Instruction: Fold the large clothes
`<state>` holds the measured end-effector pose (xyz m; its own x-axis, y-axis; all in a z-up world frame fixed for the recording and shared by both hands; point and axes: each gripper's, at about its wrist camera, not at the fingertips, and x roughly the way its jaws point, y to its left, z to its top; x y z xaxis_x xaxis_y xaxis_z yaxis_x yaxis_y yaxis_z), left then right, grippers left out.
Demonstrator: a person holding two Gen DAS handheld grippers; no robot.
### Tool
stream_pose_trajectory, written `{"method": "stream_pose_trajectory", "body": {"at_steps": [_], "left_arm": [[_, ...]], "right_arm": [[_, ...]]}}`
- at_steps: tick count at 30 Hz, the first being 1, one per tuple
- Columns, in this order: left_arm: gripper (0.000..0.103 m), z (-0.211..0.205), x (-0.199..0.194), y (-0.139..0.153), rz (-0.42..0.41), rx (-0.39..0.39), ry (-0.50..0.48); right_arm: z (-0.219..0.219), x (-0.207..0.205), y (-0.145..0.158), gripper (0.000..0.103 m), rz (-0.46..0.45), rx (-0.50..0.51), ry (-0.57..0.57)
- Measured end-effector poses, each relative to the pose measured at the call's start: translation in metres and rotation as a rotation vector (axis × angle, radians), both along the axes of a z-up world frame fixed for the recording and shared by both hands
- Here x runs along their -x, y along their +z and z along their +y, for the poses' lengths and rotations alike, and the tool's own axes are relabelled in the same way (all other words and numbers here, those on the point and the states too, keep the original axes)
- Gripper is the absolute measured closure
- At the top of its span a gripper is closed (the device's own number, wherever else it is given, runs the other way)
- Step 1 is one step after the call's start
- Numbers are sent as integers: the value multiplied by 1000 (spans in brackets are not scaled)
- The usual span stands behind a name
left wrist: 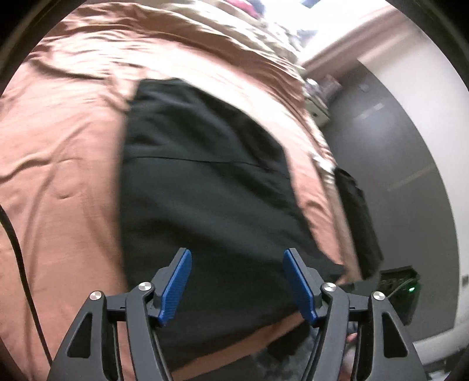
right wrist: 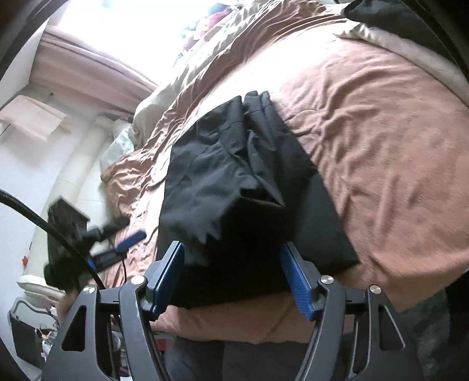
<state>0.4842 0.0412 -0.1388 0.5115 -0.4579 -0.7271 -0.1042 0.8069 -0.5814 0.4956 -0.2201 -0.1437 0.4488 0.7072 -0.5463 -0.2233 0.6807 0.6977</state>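
A black garment point(left wrist: 211, 181) lies folded on the brown bed cover point(left wrist: 58, 146), its near edge close to the bed's front edge. My left gripper point(left wrist: 236, 252) hovers over the garment's near part, open, with nothing between its blue pads point(left wrist: 176, 284). In the right wrist view the same garment point(right wrist: 249, 187) shows a rumpled upper layer over a flat lower layer. My right gripper point(right wrist: 232, 246) is open above the near edge, pads clear of the cloth. The left gripper point(right wrist: 132, 230) appears blurred at the left, beside the garment, fingers apart.
The bed cover point(right wrist: 381, 146) is wrinkled, with a beige blanket point(right wrist: 381, 38) and dark cloth point(right wrist: 395, 17) at the far right. A black cable point(left wrist: 17, 249) runs along the left. Dark cloth point(left wrist: 357, 222) hangs off the bed's side above grey floor point(left wrist: 381, 146). A dark box point(left wrist: 401, 287) stands on it.
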Motion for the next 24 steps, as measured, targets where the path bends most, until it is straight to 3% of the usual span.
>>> {"method": "stream_pose_trajectory", "body": {"at_steps": [5,6,7,9,14,19,24], "left_arm": [[32,24,13,-34,68,-9,88],[32,26,17,-40,89,-13,92],[32,26,19,-47,102,-11,90],[33,14,17,-57,122,4,77],[33,-8,17,-63,136,35,11],[33,-21,16,-53,109,12,-19],[39,-23,19,-58,121,-15,-10]], "right_arm": [[8,-13,-4,40,-12,91,-100],[8,-15,-4,65,-26,91,-99],[9,-17,-6,77,-27,92,-92],[8,-20,-11,92,-11,93,-87],[-3,-15,-15,97,-26,97,-114],[-27,-8,-31,97,17,102,-162],[-32,-2,-32,97,10,139,-187]]}}
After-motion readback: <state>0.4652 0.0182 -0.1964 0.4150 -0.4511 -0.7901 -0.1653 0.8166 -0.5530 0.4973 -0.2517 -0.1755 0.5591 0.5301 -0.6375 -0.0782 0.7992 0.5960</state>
